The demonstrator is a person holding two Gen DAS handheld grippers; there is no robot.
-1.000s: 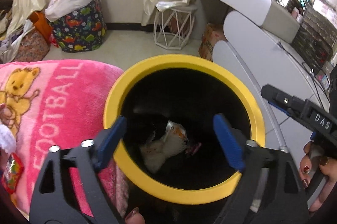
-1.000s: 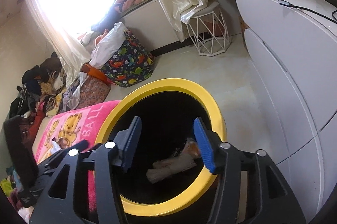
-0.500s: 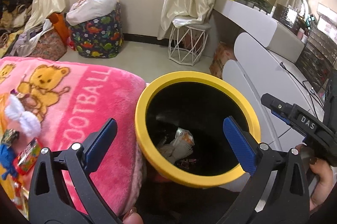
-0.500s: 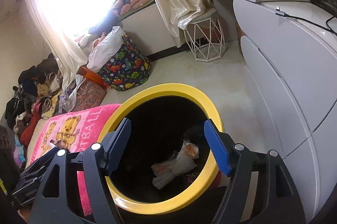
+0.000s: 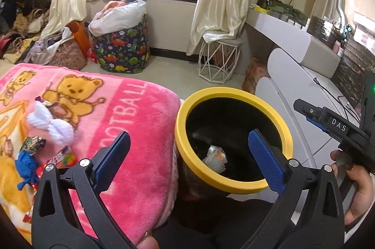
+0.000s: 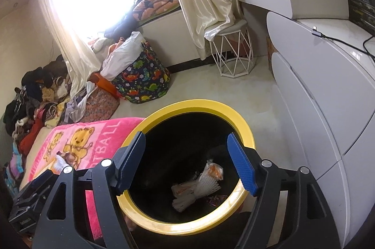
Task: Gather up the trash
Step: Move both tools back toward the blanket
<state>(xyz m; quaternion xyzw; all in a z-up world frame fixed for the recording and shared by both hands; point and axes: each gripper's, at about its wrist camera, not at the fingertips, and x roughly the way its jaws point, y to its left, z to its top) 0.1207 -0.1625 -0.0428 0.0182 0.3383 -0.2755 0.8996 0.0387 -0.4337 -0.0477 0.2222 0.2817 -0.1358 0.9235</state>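
Pink blanket (image 5: 131,131) with bear print and lettering fills the space left of and under the left gripper (image 5: 187,152). White cabinet (image 6: 328,96) runs along the right of the right gripper (image 6: 186,157). Black bin with yellow rim (image 5: 234,185) stands on the floor just beside the blanket edge, straight ahead of and below both grippers. Dinosaur-print basket (image 5: 121,49) and white wire stool (image 5: 220,61) sit well beyond the bin, by the curtains.

Left gripper: blue pads spread wide, nothing between them, left pad over the blanket, right pad over the bin mouth. Right gripper: pads spread apart over the bin opening, empty. A hand (image 5: 356,192) grips the right gripper's handle, seen right of the left gripper.

Trash: crumpled white-orange wrapper (image 6: 199,185) lies at the bin bottom, below the right gripper's pads. More scraps on the blanket, left of the left gripper: white fluffy piece (image 5: 50,124), colourful wrapper (image 5: 64,155), blue bit (image 5: 25,164).
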